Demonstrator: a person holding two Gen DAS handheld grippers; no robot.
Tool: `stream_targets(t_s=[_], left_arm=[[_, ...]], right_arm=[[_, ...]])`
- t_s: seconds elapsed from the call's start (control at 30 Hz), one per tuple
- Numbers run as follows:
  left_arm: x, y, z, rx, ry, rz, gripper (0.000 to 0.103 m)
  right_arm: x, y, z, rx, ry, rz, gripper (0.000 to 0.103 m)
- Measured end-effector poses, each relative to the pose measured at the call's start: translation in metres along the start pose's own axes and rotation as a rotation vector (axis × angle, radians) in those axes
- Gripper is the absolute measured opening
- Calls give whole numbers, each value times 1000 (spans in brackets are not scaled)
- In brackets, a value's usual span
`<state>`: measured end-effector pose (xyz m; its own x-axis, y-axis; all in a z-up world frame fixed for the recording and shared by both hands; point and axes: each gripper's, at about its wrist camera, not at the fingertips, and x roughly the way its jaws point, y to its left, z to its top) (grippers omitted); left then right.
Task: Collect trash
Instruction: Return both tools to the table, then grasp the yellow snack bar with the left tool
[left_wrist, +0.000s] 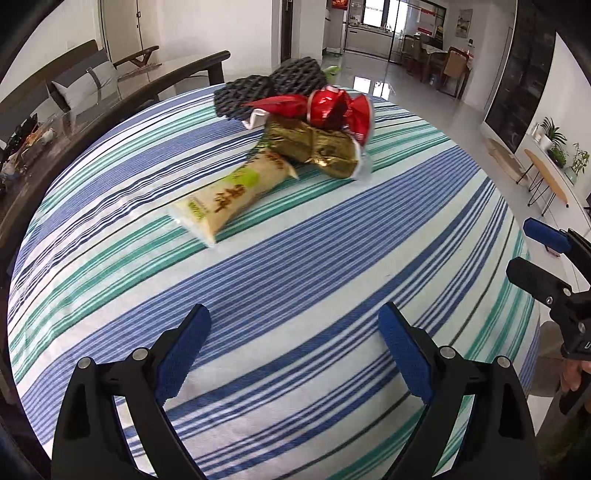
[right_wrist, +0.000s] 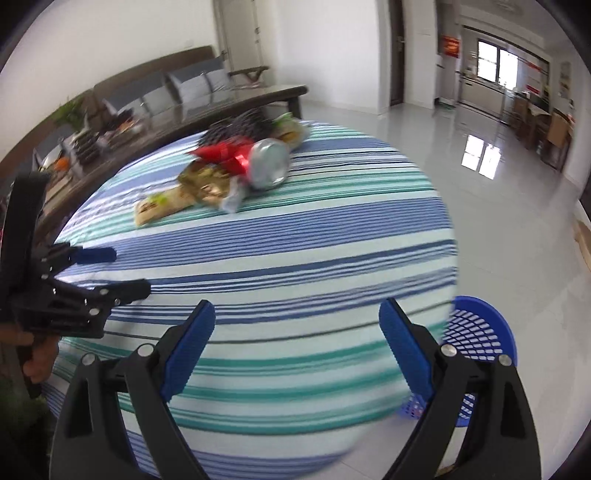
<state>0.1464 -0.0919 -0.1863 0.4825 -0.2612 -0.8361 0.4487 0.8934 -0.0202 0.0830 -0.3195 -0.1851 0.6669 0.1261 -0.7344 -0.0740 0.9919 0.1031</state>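
I am holding both claws over the striped tablecloth (left_wrist: 295, 266) with the collecting, by my judgement, not yet begun: the left gripper (left_wrist: 295, 332) is spread wide with nothing between its blue pads, and the right gripper (right_wrist: 297, 328) is hanging just as wide and just as empty.

All the trash I can see is sitting in one heap at the far side of the table. Nearest to me in that heap is a long beige snack packet (left_wrist: 232, 192), lying flat and pointing toward the left claw. Its far end is touching a crumpled gold wrapper (left_wrist: 314, 144). A crushed red can (left_wrist: 332, 109) is lying on top of the gold wrapper, beside a red wrapper (left_wrist: 277, 101), and black foam netting (left_wrist: 269, 85) is piled behind them. Something green is peeking out at the far edge; I cannot tell what it is.

The blue basket (right_wrist: 476, 332) is standing on the floor by the table's near right edge, just beside the right claw. It looks like the bin, and I can make out hardly anything inside it from here.

Nothing is blocking my way across the cloth. A dark coffee table (left_wrist: 122, 96) and a sofa (right_wrist: 155, 85) are standing beyond the table on the left, well apart from the heap. The overlapping pieces may shift when I pull one free, and the can could roll.
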Motion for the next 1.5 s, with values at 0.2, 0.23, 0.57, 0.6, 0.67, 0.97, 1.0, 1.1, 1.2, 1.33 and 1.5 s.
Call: stream_targets(t_s=[0.2, 0.23, 0.57, 0.6, 0.67, 0.97, 1.0, 1.1, 1.2, 1.33, 1.5], left_arm=[[-1, 27, -9, 10, -13, 17, 95], [0, 28, -8, 10, -15, 17, 95], [5, 56, 9, 62, 16, -43, 97], [3, 59, 17, 74, 9, -55, 97], [1, 59, 33, 116, -15, -84, 97], [46, 46, 79, 239, 31, -137, 88], [50, 45, 81, 245, 35, -130, 81], [55, 44, 82, 237, 30, -126, 61], [52, 48, 81, 199, 15, -122, 22], [39, 71, 72, 77, 1, -94, 20], [12, 98, 43, -21, -10, -16, 21]], right_arm=[[25, 32, 13, -42, 56, 14, 88], [28, 36, 13, -50, 66, 10, 88], [50, 40, 17, -85, 111, -7, 89], [50, 40, 17, -85, 110, -8, 90], [50, 41, 18, -85, 111, -8, 90], [49, 41, 18, -83, 108, -7, 91], [49, 40, 18, -83, 108, -7, 91], [50, 42, 18, -82, 108, -9, 91], [50, 42, 18, -83, 106, -9, 91], [50, 42, 19, -88, 111, -7, 91], [61, 38, 42, -70, 138, 96, 91]])
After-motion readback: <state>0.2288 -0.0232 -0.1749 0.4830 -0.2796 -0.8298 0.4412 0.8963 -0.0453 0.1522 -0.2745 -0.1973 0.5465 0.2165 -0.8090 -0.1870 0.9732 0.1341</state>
